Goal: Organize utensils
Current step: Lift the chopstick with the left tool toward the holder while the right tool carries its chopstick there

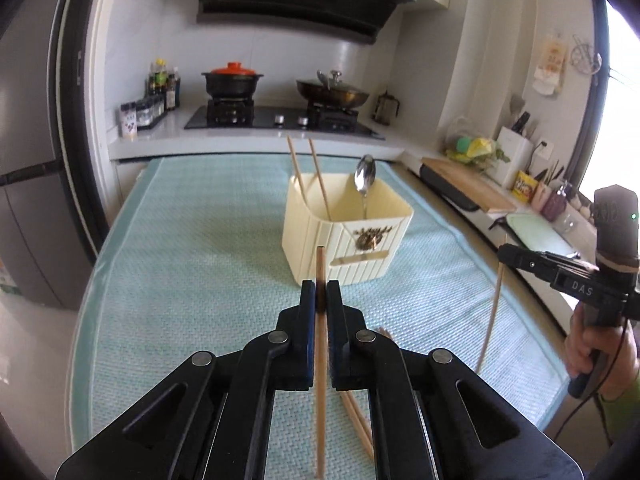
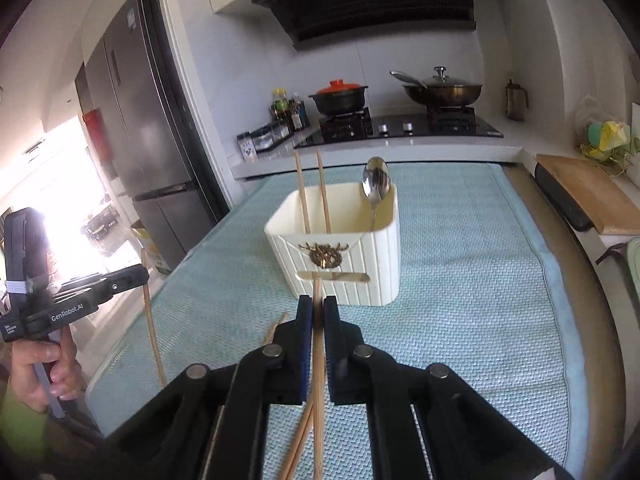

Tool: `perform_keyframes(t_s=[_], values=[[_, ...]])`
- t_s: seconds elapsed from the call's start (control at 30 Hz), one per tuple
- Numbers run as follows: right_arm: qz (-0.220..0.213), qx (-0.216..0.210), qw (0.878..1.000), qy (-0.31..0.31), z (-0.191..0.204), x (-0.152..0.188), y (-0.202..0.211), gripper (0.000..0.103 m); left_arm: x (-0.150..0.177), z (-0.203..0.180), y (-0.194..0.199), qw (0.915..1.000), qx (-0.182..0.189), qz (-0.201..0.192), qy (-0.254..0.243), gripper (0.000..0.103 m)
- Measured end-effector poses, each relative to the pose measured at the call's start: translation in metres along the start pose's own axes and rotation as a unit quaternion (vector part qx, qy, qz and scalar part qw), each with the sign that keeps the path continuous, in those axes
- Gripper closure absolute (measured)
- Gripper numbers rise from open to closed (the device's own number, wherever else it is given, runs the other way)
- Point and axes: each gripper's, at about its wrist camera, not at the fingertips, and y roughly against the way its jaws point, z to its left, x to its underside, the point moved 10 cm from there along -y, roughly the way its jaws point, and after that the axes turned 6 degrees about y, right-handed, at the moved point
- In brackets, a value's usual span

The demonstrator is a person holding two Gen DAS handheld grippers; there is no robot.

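Observation:
A cream utensil holder [image 1: 344,236] [image 2: 340,260] stands on the light blue mat [image 1: 200,264] [image 2: 460,280]. Two wooden chopsticks [image 1: 316,176] [image 2: 312,192] and a metal spoon [image 1: 365,178] [image 2: 376,184] stand in it. My left gripper [image 1: 321,292] is shut on one wooden chopstick [image 1: 320,360], held upright above the mat in front of the holder. My right gripper [image 2: 318,308] is shut on another chopstick [image 2: 318,380], also lifted. Each gripper shows in the other's view with its stick: the right gripper [image 1: 505,254] at the right, the left gripper [image 2: 142,274] at the left. Loose chopsticks [image 1: 360,420] [image 2: 296,440] lie on the mat below.
A stove [image 1: 280,120] with a black pot [image 1: 232,82] and a wok [image 1: 332,94] lies behind the mat. Bottles and jars [image 1: 156,96] stand at the left of it. A cutting board [image 1: 468,184] and counter clutter run along the right. A fridge [image 2: 132,120] stands left.

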Motion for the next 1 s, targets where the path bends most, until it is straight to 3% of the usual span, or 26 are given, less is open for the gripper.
perform_keyframes(t_s=[0.23, 0.63, 1.0], values=[[-0.058, 0.007, 0.998, 0.012, 0.019, -0.011, 0.044, 0.097, -0.011, -0.008, 0.045, 0.9984, 0.009, -0.055, 0.006, 0.100], [-0.108, 0.028, 0.993, 0.047, 0.033, -0.035, 0.077, 0.097, -0.018, -0.022, 0.062, 0.9967, 0.023, -0.078, 0.009, 0.100], [-0.124, 0.038, 0.989, 0.064, 0.041, -0.046, 0.087, 0.097, -0.030, -0.029, 0.078, 0.9944, 0.032, -0.101, 0.008, 0.100]])
